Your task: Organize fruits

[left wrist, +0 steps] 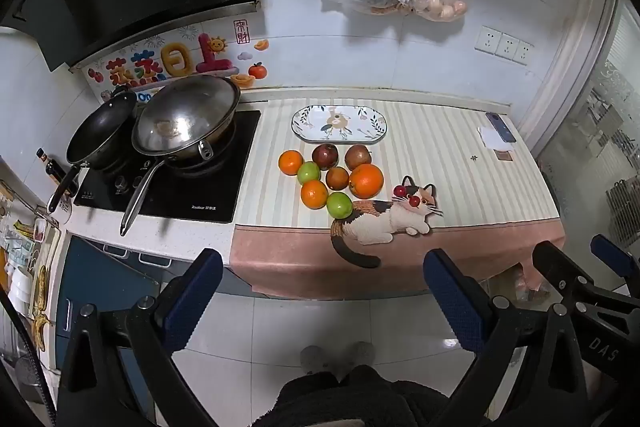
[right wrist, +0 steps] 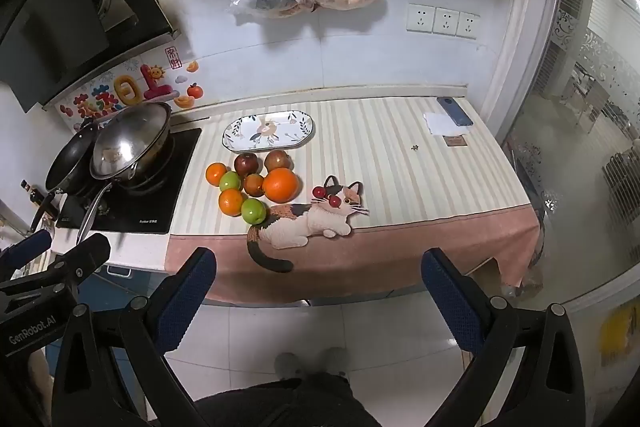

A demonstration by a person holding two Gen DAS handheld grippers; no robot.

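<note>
On the striped cloth: three oranges, two green apples, three reddish fruits; both grippers' jaws apart.

Three oranges, two green apples, three dark red fruits, one plate.

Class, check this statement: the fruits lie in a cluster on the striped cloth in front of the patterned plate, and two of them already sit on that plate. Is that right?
Not quite. The patterned plate holds no fruit; both wrist views show it bare. All the fruits lie in a cluster on the striped cloth in front of it.
</note>
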